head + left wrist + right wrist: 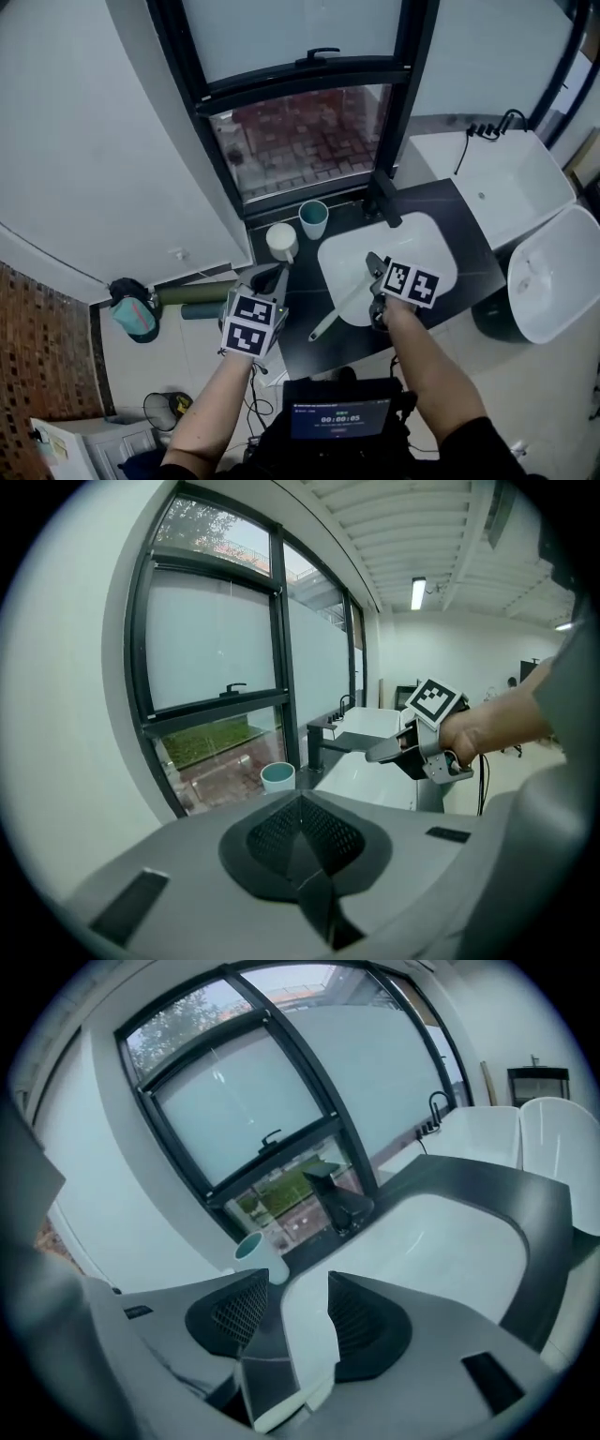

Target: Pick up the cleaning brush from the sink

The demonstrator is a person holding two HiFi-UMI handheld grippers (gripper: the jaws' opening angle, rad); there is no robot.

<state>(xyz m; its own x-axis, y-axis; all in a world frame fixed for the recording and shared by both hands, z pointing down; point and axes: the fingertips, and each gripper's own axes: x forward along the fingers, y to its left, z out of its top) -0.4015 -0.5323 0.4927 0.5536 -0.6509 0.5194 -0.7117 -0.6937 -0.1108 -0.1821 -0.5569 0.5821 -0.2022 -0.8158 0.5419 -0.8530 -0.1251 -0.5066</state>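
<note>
Head view, brush (339, 307): long, thin, white and smooth-looking. It is laid slanted over the sink (427, 246) rim. One end is out on the dark counter (296, 349) and the other is inside the white bowl.
Right gripper (375, 274): held just above the brush's far end. It is the nearer of the two.
Right fingers (366, 1321): spread wide with nothing pinched. A white strip, likely the brush, is seen in the gap.
Left gripper (270, 279): kept off to the side over the counter, pressed closed, with nothing held.
Coming move: the fingers should be set across the long brush, then squeezed.
</note>
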